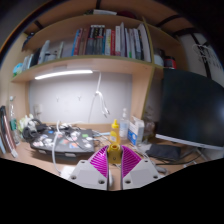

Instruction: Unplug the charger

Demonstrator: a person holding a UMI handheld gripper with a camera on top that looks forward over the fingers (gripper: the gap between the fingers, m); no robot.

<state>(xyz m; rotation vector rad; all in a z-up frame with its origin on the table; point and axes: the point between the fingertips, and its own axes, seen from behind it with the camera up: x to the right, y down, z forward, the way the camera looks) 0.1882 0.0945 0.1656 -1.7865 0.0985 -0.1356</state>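
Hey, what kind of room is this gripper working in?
Probably a home office or study desk. A shelf of books runs overhead, a dark monitor stands to one side, and the cluttered desk lies ahead of the gripper.

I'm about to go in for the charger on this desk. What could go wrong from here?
The gripper is open, with a small yellow object just ahead of its fingers; advancing could knock it over. The white cable hangs over the cluttered desk and could snag. The monitor stands close alongside, so a wide swing might hit it.

small yellow charger (pixel 114 133) stands upright on the desk, just ahead of the tool's fingertips
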